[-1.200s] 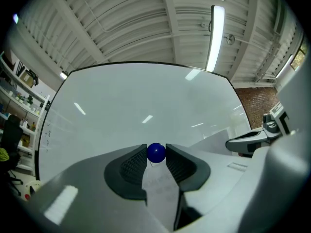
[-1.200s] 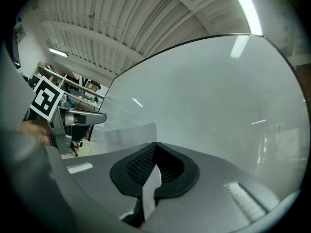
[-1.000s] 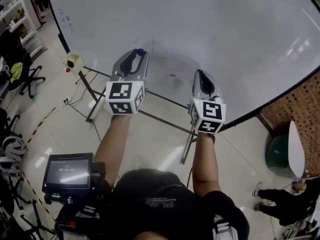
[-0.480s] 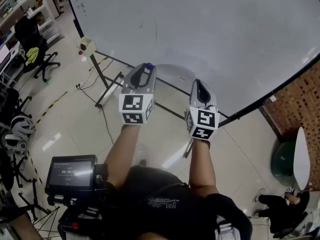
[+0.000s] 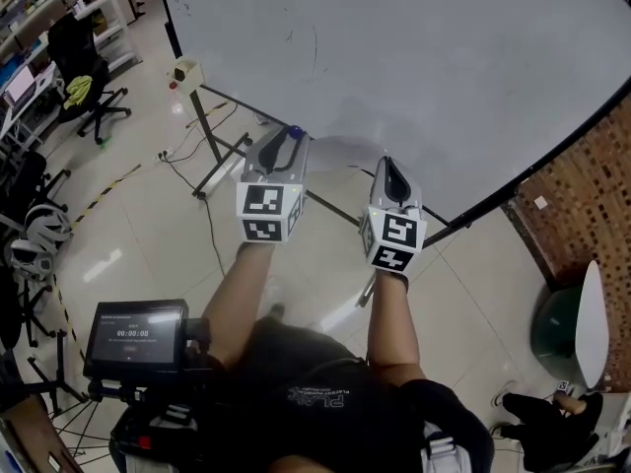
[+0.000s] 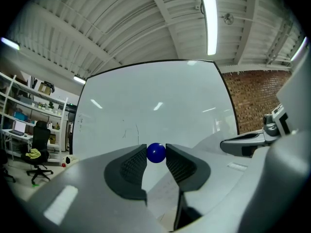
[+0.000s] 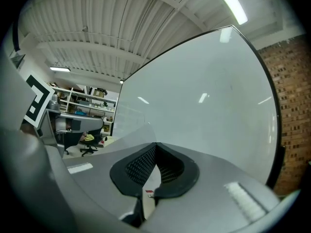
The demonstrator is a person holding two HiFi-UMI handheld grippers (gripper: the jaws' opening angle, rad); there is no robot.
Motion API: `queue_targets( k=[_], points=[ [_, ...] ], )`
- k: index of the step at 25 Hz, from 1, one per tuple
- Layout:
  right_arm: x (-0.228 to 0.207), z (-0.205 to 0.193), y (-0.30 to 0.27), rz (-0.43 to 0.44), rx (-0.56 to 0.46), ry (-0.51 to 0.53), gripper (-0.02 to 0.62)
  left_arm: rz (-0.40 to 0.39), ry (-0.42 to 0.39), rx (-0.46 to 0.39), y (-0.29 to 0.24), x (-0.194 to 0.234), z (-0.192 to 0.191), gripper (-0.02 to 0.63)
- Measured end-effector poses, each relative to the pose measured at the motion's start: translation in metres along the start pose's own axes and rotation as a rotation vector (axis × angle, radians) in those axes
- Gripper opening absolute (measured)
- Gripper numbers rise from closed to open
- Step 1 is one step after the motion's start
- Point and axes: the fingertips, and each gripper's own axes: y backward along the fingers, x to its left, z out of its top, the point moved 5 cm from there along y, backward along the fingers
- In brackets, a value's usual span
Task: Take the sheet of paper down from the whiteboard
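The sheet of paper [image 5: 340, 152] is off the whiteboard [image 5: 444, 67] and hangs curved between my two grippers. My right gripper [image 5: 386, 163] is shut on its edge; in the right gripper view the sheet [image 7: 151, 181] is pinched between the closed jaws of the right gripper [image 7: 155, 147]. My left gripper [image 5: 292, 134] is shut on a small blue magnet ball [image 5: 294, 129]. The left gripper view shows the ball [image 6: 156, 153] pressed between the pads of the left gripper [image 6: 156, 155], with the paper [image 6: 163, 191] below it. Both grippers point level at the board, a little away from it.
The whiteboard stands on a metal frame [image 5: 212, 151] with cables on the floor. An office chair [image 5: 84, 77] and shelves are at the left, a brick wall [image 5: 582, 195] at the right. A screen [image 5: 133, 338] sits at the person's chest. Another person [image 5: 537, 422] is at the lower right.
Both grippers have drawn back from the whiteboard and come down a little, the right one with the paper and the left one with the blue magnet. Both grips are unchanged.
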Motion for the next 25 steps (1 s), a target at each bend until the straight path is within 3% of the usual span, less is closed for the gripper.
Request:
queue_targets(
  k=[25],
  points=[
    [0.0007,0.0059,-0.0059,0.01,-0.018,0.023,0.012,-0.003,-0.015,-0.008,-0.005,-0.0003,0.0046,0.124]
  ],
)
